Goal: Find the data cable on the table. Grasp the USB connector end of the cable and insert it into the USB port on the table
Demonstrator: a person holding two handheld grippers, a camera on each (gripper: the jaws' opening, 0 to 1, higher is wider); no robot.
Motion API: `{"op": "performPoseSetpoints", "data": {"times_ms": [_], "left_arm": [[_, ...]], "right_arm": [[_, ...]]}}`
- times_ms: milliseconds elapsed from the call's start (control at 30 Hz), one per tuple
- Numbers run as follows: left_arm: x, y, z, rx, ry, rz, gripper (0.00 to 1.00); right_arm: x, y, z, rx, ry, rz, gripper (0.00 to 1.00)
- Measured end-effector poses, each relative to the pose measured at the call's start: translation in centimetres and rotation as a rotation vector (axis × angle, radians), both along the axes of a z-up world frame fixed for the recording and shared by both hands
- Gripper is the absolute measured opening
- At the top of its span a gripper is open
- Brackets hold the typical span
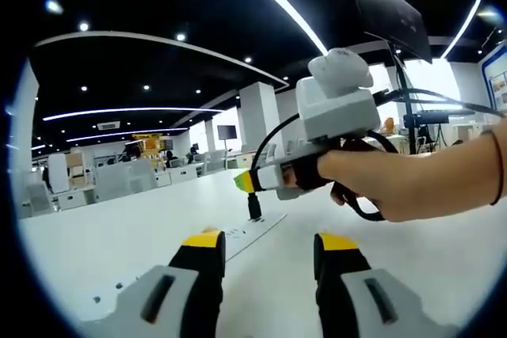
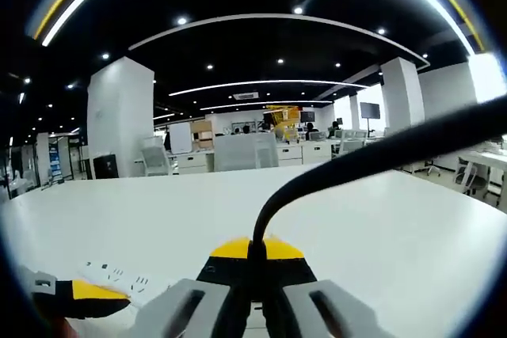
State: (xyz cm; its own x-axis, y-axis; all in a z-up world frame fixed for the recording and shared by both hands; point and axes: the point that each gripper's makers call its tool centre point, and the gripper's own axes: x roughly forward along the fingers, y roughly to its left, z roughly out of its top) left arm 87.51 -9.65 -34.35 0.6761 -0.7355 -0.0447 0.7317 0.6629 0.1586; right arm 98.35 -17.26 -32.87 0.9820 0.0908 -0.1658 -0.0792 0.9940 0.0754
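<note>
On the white table (image 1: 119,235) lies a white power strip (image 1: 252,232) with USB ports. A hand brings my right gripper (image 1: 245,182) in from the right, shut on the black USB connector (image 1: 254,208), which points down just above the strip's far end. The black data cable (image 1: 273,136) loops up and back over that gripper. My left gripper (image 1: 269,243) stands open with nothing between its yellow-tipped jaws, just short of the strip. In the right gripper view, my right gripper (image 2: 255,249) clamps the connector (image 2: 255,252), the cable (image 2: 380,156) arcs right, and the strip (image 2: 119,277) lies lower left.
A yellow jaw tip of the left gripper (image 2: 87,290) shows at the lower left of the right gripper view. The person's forearm (image 1: 444,176) crosses the right side. Desks, chairs and pillars (image 2: 119,124) stand far behind the table. A dark monitor (image 1: 388,13) hangs at the upper right.
</note>
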Motion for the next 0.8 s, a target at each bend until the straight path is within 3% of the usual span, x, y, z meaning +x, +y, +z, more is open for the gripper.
{"op": "performPoseSetpoints", "data": {"times_ms": [500, 667, 800], "left_arm": [[-0.18, -0.02, -0.13, 0.009, -0.001, 0.003, 0.45], [-0.13, 0.03, -0.14, 0.009, 0.000, 0.005, 0.45], [-0.12, 0.08, -0.20, 0.014, 0.000, 0.007, 0.45]], "right_arm": [[-0.14, 0.02, -0.08, 0.018, -0.010, 0.018, 0.04], [-0.41, 0.68, -0.09, -0.062, -0.012, 0.031, 0.04], [-0.56, 0.43, -0.13, -0.004, -0.011, 0.042, 0.03]]}}
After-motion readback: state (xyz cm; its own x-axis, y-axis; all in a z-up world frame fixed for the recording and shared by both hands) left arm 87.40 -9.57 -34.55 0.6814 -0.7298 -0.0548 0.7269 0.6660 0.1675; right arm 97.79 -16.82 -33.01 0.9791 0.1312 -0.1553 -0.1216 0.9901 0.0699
